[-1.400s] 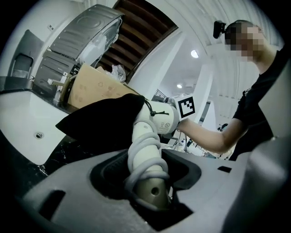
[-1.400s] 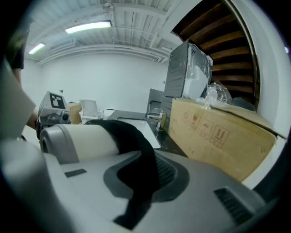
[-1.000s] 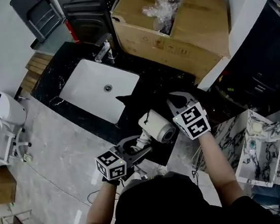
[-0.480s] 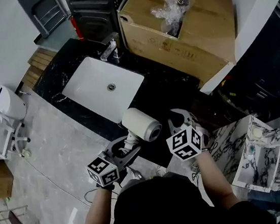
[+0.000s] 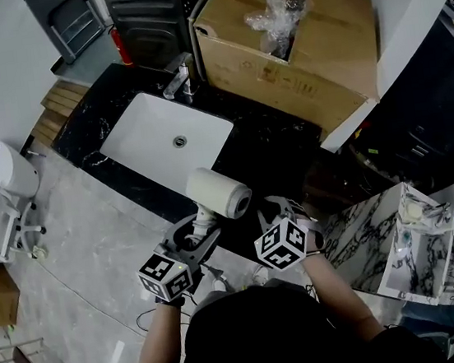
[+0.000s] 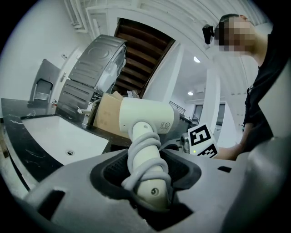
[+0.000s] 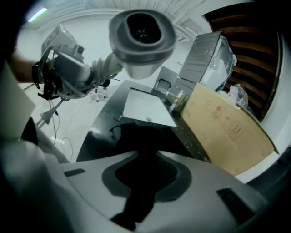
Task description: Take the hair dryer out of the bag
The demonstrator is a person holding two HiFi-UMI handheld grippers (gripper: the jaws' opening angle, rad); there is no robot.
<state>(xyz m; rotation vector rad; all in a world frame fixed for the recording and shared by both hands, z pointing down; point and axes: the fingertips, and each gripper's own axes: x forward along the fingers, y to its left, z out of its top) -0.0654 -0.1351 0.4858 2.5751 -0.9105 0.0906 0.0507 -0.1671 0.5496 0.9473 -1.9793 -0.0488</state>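
Observation:
The white hair dryer (image 5: 219, 194) is out in the open air, held by its cord-wrapped handle (image 6: 146, 159) in my left gripper (image 5: 196, 232), whose wide jaws press on it. In the right gripper view its round nozzle (image 7: 142, 32) faces the camera, high at the left. My right gripper (image 5: 284, 207) sits just right of the dryer, over the near edge of the black counter (image 5: 268, 150). A black bag (image 7: 136, 150) hangs from between its jaws, which pinch the fabric and are starting to open. In the head view the bag does not stand out against the dark counter.
A white sink (image 5: 167, 139) with a faucet (image 5: 180, 79) is set into the counter's left half. A large open cardboard box (image 5: 291, 35) with clear plastic wrap stands behind. Marble floor lies to the left, with a white rack (image 5: 412, 235) at right.
The left gripper has carried the hair dryer leftward and a little up. The right gripper has dropped and drawn back toward the person, to the counter's near edge, with the bag.

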